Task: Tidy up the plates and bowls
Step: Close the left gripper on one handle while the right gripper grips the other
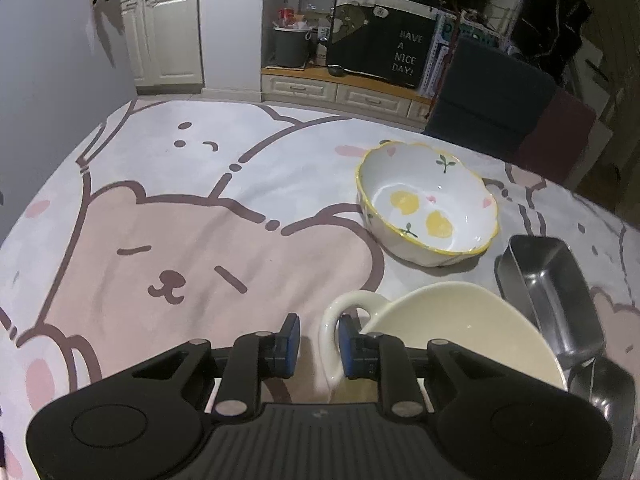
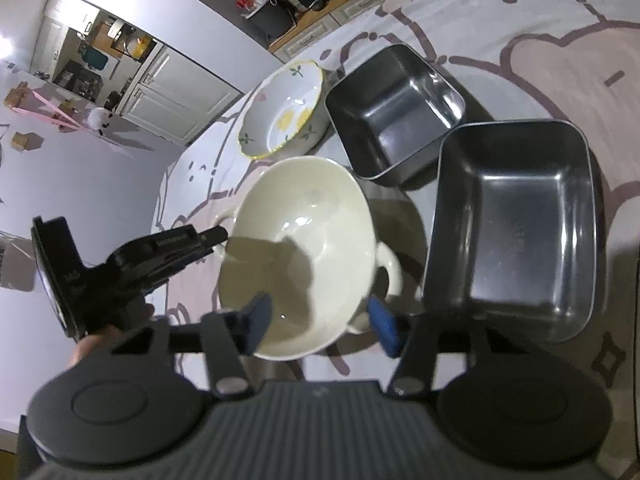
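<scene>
Bear-print cloth [image 1: 168, 208] on table, kitchen cabinets [image 1: 164, 36] behind, cream 2-handled bowl [image 2: 296, 248] empty, flowered bowl [image 1: 430, 204] empty, 2 steel trays [image 2: 516, 224] empty, left gripper [image 1: 319, 340] jaws narrow around a bowl handle, whether gripping cannot be told, right gripper [image 2: 320, 326] jaws half-wide astride the bowl's rim and other handle, not pressing.

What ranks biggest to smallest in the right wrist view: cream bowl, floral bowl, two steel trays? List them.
1. Nearer steel tray
2. Cream bowl
3. Farther steel tray
4. Floral bowl
Nearness inflates the first two; true sizes unsure.

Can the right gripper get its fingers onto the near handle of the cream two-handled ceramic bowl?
Probably yes: the right gripper already straddles the cream bowl's near rim, its blue pad beside the near handle, with nothing between.
</scene>
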